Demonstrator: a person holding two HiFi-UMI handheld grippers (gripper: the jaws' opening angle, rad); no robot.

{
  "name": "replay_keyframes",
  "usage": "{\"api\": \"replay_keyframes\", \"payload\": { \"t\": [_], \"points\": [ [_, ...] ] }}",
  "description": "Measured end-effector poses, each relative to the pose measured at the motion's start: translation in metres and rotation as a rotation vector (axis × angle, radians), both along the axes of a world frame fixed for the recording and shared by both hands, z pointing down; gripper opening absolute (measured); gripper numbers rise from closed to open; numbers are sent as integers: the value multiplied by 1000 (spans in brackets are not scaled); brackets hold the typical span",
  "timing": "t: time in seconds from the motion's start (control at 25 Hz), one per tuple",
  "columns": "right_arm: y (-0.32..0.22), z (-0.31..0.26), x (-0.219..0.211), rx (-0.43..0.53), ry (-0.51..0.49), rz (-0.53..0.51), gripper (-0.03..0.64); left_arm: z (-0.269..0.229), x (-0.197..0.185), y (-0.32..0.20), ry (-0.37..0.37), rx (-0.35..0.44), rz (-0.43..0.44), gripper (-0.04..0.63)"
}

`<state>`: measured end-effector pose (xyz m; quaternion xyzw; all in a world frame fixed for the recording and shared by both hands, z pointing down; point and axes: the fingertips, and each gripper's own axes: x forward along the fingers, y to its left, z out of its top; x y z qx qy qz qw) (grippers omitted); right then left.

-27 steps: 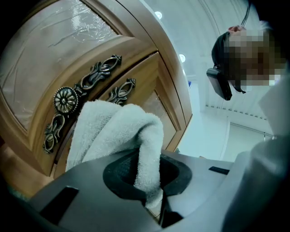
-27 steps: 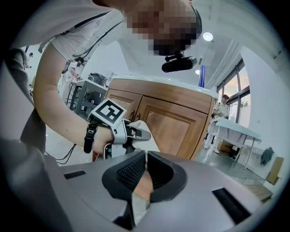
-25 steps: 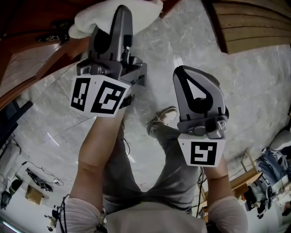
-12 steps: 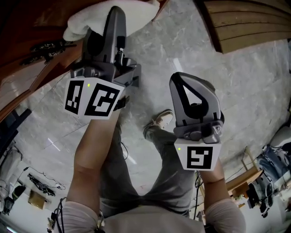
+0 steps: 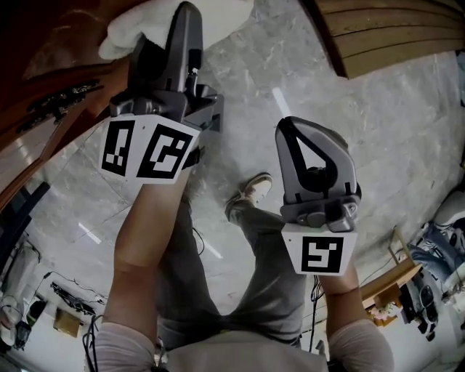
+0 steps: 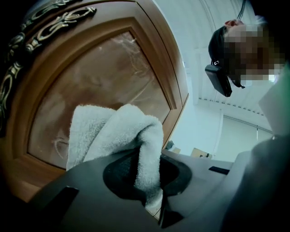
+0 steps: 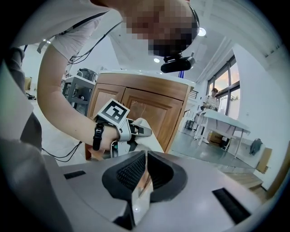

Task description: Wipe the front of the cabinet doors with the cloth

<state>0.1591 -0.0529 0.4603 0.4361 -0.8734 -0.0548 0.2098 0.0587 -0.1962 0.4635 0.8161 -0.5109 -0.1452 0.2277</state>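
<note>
At the head view's top left, the left gripper point(image 5: 183, 18) holds a white terry cloth point(image 5: 134, 33) against the dark brown wooden cabinet door point(image 5: 43, 65). The right gripper point(image 5: 301, 134) hangs apart over the grey marble floor point(image 5: 392, 131). In the left gripper view, the jaws clamp a fold of cloth against the door's arched panel. In the right gripper view, the jaws are together and empty, and the cloth sits below the front edge of the pale counter point(image 7: 145, 74).

The cloth point(image 6: 115, 131) is white and fluffy. It is bunched up, pinched in the left gripper point(image 6: 147, 179). It sits up against the cabinet door point(image 6: 113, 63), which is brown wood with a shiny framed panel.
</note>
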Motion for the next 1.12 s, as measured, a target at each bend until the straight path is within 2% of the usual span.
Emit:
{"api": "replay_keyframes", "payload": {
  "t": [0.24, 0.52, 0.68, 1.12],
  "points": [
    [4, -4, 23, -31, 12, 50, 41, -5, 18, -9, 14, -7, 21, 57],
    [14, -14, 23, -49, -6, 77, 41, -18, 27, -2, 9, -6, 53, 57],
    [20, -28, 13, -54, -9, 67, 41, -35, 19, 12, -24, -9, 65, 57],
    [21, -111, -22, -30, 13, 19, 41, -119, -14, 60, -30, -49, 85, 57]
  ]
}}
